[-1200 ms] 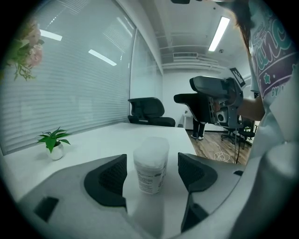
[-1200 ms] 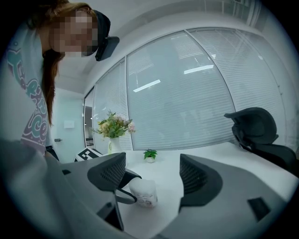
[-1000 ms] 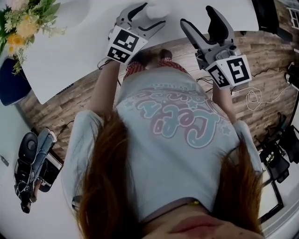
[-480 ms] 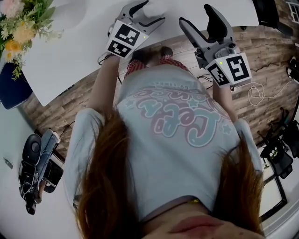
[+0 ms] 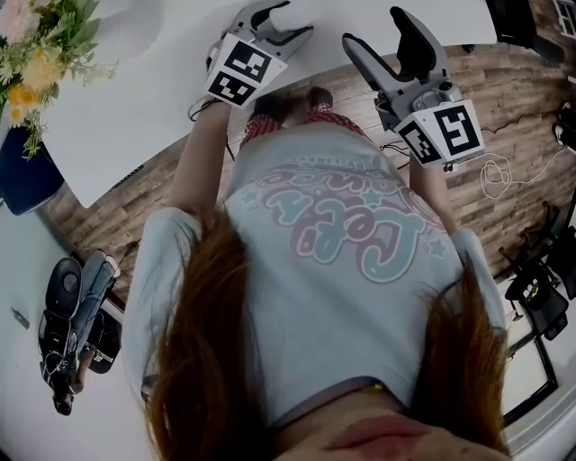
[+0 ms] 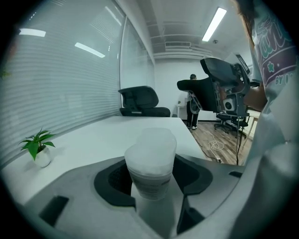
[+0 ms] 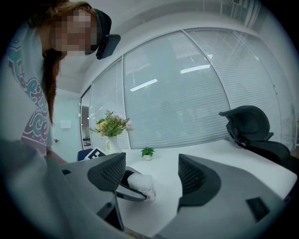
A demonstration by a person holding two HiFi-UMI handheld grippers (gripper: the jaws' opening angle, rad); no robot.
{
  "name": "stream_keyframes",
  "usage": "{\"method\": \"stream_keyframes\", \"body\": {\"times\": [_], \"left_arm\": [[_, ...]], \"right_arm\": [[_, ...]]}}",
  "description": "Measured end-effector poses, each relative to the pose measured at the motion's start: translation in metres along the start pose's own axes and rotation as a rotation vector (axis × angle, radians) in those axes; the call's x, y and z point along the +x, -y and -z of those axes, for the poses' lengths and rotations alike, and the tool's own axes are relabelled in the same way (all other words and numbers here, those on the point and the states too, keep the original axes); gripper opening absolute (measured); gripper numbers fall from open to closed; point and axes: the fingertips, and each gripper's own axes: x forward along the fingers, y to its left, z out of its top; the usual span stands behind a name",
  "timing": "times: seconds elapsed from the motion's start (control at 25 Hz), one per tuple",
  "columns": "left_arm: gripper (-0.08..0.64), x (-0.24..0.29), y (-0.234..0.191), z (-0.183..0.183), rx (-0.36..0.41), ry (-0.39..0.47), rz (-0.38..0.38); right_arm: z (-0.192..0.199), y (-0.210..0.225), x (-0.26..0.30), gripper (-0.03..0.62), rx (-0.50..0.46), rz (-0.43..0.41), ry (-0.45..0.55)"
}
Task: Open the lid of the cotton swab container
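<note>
Since a second ago, the left hand-held gripper [image 5: 273,24] has edged slightly farther over the table [image 5: 135,108] and its jaws have narrowed; the right hand-held gripper [image 5: 376,31] has barely shifted.

Left gripper view: the left hand-held gripper [image 6: 152,178] is closing around the cotton swab container [image 6: 150,156]. I see the frosted white container standing upright on the table between the jaws, lid down, with the dark pads [image 6: 112,179] just beside its walls and not visibly pressing. A small potted plant [image 6: 39,150] stands far to the left on the table, and a black office chair [image 6: 140,103] sits at the far end.

Right gripper view: the right hand-held gripper [image 7: 152,175] is spread wide with nothing between its jaws. Beyond them, to the left, I see the container [image 7: 141,183] inside the other gripper's curved jaw. A vase of flowers [image 7: 112,130] and the potted plant [image 7: 147,152] stand farther back.

Head view: both grippers reach forward from the near edge of the table, above a wooden floor [image 5: 513,135].
</note>
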Motion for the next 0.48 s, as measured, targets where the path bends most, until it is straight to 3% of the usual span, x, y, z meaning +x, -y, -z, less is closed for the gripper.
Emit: {"method": "stream_keyframes", "body": {"times": [0.48], "left_arm": [[0.225,0.0059,0.0012,0.0048,0.005,-0.032,0.003]], "right_arm": [[-0.0032,0.0011,-0.0009,0.356,-0.002,-0.002,0.010]]}}
